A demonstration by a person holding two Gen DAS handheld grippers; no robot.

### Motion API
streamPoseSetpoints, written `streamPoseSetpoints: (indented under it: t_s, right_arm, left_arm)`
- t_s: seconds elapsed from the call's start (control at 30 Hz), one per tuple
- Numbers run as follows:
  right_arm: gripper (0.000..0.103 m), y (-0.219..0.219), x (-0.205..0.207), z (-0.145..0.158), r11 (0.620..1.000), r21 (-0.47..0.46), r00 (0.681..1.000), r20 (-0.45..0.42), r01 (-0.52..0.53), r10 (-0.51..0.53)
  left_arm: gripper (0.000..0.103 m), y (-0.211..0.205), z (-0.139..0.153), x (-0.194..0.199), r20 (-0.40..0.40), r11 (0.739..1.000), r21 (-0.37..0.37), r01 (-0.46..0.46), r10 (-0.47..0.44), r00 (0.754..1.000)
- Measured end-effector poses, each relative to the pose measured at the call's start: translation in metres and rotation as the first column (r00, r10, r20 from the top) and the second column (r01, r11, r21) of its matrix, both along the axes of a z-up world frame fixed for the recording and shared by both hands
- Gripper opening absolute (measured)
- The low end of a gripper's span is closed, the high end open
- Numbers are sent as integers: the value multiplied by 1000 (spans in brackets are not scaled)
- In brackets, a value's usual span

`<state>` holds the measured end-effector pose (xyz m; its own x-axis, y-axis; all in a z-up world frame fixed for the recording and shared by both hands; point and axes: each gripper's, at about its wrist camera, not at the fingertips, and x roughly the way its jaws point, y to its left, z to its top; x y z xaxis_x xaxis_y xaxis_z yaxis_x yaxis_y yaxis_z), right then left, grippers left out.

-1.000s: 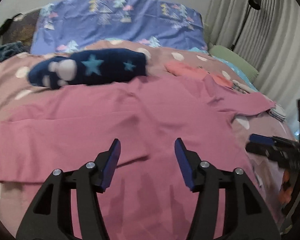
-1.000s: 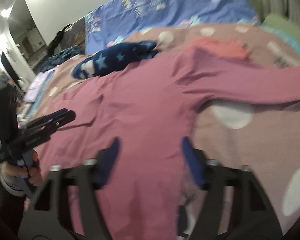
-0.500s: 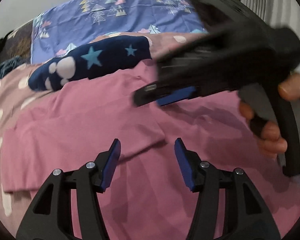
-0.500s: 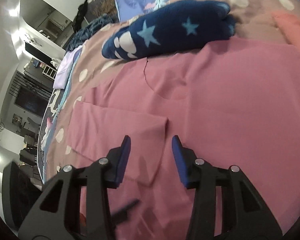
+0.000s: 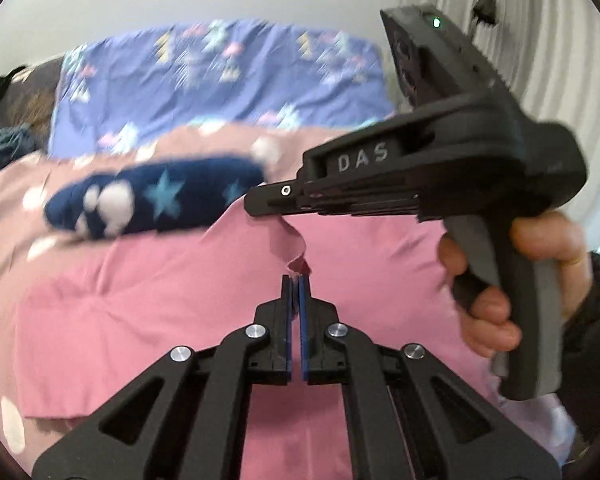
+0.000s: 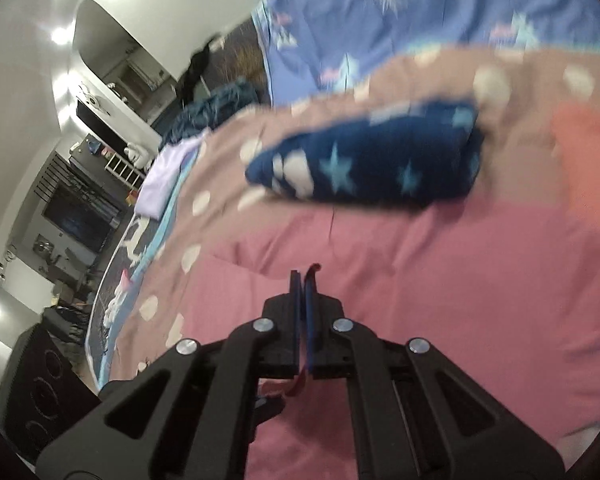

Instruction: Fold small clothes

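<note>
Since a second ago both our grippers have snapped shut and lifted: the left gripper [image 5: 295,280] and right gripper [image 6: 303,276] each pinch a raised edge of the pink shirt [image 5: 160,312], which lies spread on the spotted bedspread [image 6: 228,160]. Our right hand [image 5: 520,280] crosses the left view. Behind the shirt lies a navy star-print bundle [image 5: 156,204], nothing between; an orange garment [image 6: 580,152] sits right.

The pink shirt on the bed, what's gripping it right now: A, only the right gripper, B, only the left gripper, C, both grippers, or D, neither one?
C: the left gripper is shut on a raised fold of the pink shirt, and the right gripper has pink fabric pinched between its closed fingers.
</note>
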<state>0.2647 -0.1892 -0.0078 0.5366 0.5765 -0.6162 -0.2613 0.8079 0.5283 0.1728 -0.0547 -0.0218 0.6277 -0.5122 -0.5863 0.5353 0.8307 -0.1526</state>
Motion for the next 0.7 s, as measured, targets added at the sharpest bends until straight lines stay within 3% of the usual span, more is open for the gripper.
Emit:
streamPoseSetpoints:
  t_s: [0.13,0.3,0.43,0.47,0.5,0.53,0.57,0.63,0.7]
  right_arm:
    - [2,-41,-8,14,992,-76,993,70,104,-99]
    - [2,-92,-3,-38,973,-103,978,-30,204,-208]
    - [3,-111,-6,-74,975,-69,970,-111,210,-216]
    - [4,-111,-6,-80,982,-46,974,-127,181,-186]
    - [4,-108,-7,-80,985,-43,977,-128,164,-168]
    - [5,-104,-7,-81,988,-46,980,-123,150,-155]
    - [7,-100,-6,-81,990,-47,983,-120,135,-140]
    - [29,-85,0,-83,995,-25,987,-128,94,-97]
    - [42,-68,4,-86,999,-8,989,-140,50,-50]
  left_arm:
    - [2,-39,11,-3,15,997,-46,69,-68,998]
    - [1,-89,-21,-1,-60,992,-32,126,-127,990]
    - [2,-100,-50,-4,-92,990,49,135,-130,987]
    - [6,-95,-56,-6,-85,991,83,109,-102,991]
    - [24,-88,-61,-6,-78,991,106,83,-74,994]
    - [32,-79,-65,-5,-67,991,123,49,-41,997]
    - [41,-72,-67,-4,-59,991,130,28,-20,998]
    - [42,-58,-73,1,-72,990,143,7,4,997]
    - [44,-51,-82,4,-99,988,156,2,14,995]
